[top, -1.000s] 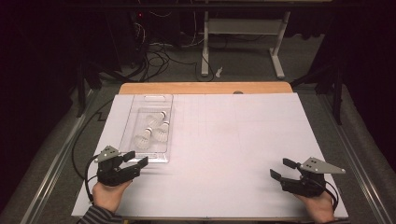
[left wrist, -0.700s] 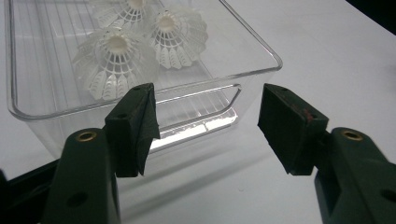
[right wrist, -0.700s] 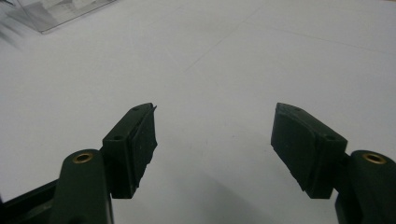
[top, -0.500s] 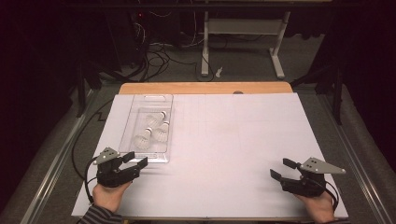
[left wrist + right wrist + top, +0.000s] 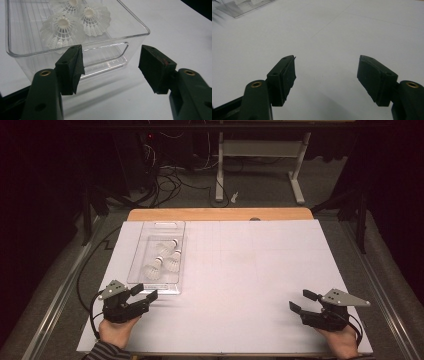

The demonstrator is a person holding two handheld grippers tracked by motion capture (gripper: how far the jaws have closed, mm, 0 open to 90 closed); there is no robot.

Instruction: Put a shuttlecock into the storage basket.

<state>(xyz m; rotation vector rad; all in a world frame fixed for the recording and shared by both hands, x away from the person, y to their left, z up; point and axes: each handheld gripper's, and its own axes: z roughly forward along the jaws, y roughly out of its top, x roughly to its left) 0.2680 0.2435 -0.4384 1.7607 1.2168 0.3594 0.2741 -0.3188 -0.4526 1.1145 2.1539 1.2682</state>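
A clear plastic tray (image 5: 150, 234) lies at the left of the white table sheet (image 5: 240, 270) and holds three white shuttlecocks (image 5: 161, 259). My left gripper (image 5: 144, 292) rests just short of the tray's near end, open, with nothing between its jaws. Through the left gripper view the tray wall (image 5: 105, 53) stands close ahead of the left gripper (image 5: 111, 66), and the shuttlecocks (image 5: 75, 22) lie beyond it. My right gripper (image 5: 301, 301) sits at the front right of the sheet, open and empty. The right gripper (image 5: 325, 75) faces bare white sheet.
A wooden table edge (image 5: 220, 214) runs along the far side of the sheet. Behind it stand a white desk frame (image 5: 260, 160) and loose cables (image 5: 170, 185) on the floor. A corner of the tray (image 5: 239, 6) shows at the top left of the right gripper view.
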